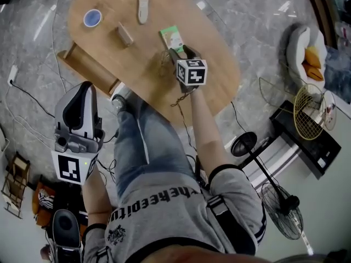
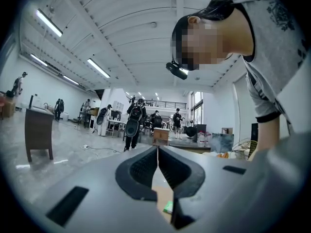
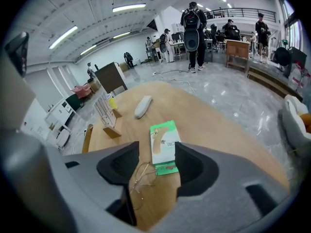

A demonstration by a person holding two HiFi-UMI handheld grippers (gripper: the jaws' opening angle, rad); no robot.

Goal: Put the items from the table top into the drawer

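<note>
On the oval wooden table (image 1: 219,75) lie a green-and-white packet (image 1: 172,36), wire-framed glasses (image 1: 163,60), a wooden rack (image 1: 124,34), a white oblong thing (image 1: 143,10) and a blue tape roll (image 1: 92,17). A wooden drawer (image 1: 88,66) juts out at the table's left edge. My right gripper (image 1: 181,52) hangs open just above the table. The packet (image 3: 164,144) and glasses (image 3: 141,176) show between its jaws (image 3: 157,147), untouched. My left gripper (image 1: 84,87) is off the table by the drawer, shut and empty (image 2: 157,150), pointing level into the hall.
A standing fan (image 1: 285,207), a wire basket (image 1: 310,111) and a black stand (image 1: 307,141) sit on the floor to the right. Cables (image 1: 22,92) trail at the left. Several people (image 2: 132,120) stand far off in the hall.
</note>
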